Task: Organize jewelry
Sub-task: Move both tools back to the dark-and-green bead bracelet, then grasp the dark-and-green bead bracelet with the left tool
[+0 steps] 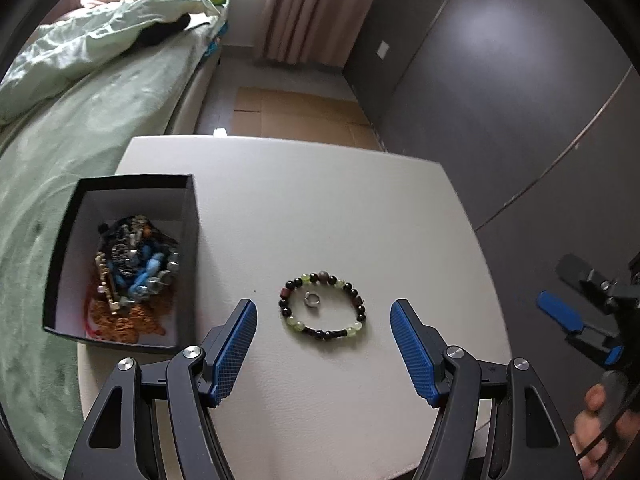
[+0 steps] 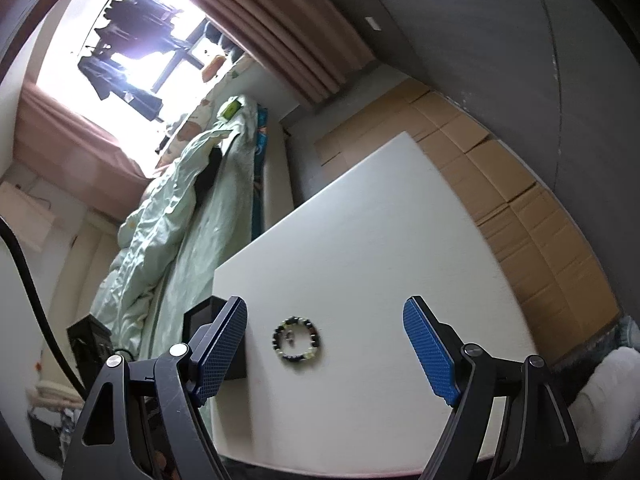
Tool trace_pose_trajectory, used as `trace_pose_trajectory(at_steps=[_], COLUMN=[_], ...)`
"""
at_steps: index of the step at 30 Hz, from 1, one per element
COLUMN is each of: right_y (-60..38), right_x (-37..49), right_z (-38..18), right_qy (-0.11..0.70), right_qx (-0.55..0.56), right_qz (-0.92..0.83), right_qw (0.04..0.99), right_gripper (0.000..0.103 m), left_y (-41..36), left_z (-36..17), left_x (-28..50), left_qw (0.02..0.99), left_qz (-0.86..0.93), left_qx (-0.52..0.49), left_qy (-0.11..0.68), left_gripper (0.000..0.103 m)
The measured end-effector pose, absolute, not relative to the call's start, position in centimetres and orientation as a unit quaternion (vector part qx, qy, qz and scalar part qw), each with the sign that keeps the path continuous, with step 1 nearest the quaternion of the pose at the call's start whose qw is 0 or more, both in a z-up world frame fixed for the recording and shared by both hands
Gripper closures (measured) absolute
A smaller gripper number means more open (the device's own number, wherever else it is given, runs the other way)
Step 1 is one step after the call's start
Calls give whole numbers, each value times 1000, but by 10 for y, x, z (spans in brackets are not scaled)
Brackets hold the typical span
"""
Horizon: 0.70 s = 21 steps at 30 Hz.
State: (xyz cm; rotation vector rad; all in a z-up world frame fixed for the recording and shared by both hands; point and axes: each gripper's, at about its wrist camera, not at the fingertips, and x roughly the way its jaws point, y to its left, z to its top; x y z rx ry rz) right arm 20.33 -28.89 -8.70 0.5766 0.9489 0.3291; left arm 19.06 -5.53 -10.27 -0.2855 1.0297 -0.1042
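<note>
- Left wrist view: the left claw (image 1: 324,320) is seen with its blue pads spread wide and nothing between them; nothing is gripped.
- A beaded bracelet (image 1: 322,307) lies flat on the white bench (image 1: 320,208), just ahead of the claw and roughly centred in the gap between the pads, but not touched by either.
- A small silver ring (image 1: 311,301) rests inside the bracelet's loop, apart from the beads.
- A black box (image 1: 188,240) stands at the bench's left side, already holding a heap of mixed jewelry (image 1: 132,276); it lies left of the left pad.
- The right claw (image 1: 568,320) is visible at the right edge, well apart from the bracelet, with a hand (image 1: 600,420) on its handle.
- Judged risk: if the bracelet is pinched across the loop, the ring could be knocked away or left behind; being small and smooth, it may slip from wide pads or roll off the bench.
- Right wrist view: the right claw (image 2: 326,344) is likewise held open and empty.
- The bracelet (image 2: 296,339) appears between and beyond its pads, nearer the left pad, with the ring (image 2: 289,337) barely discernible inside it.
- The box (image 2: 208,312) is partly hidden behind the left pad, at the bench edge beside the bed (image 2: 168,216).
- Judged risk: with both claws aimed at one bracelet, a collision or a sideways push towards the box wall is possible.
</note>
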Motion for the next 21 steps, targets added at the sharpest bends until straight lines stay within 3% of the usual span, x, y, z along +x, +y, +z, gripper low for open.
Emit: trace_pose_trajectory(at_steps=[2,6,10,12,21], right_y=[-293,-301,-307,-308,-305], right_x=[205,208,212,215,224], right_z=[-88,-92,-95,-96,-101], right_qy=[451,455,460,463,474], right_qx=[273,280,283,283,281], right_qz=[149,145,141,141,140], right_qw=[836,833,830,828,823], right_gripper=[22,22,22,22,22], left_y=[-63,-66,-63,-62,-69], left_z=[-108,-127,-143,-149,-157], left_x=[194,204,212,215,222], left_qw=[859,848,836,833,831], left_qz=[-28,-7,-1,10,22], left_qx=[-107,-85,-87,-80,-32], left_qy=[499,524,542,548,556], left_gripper=[39,59,65,77,82])
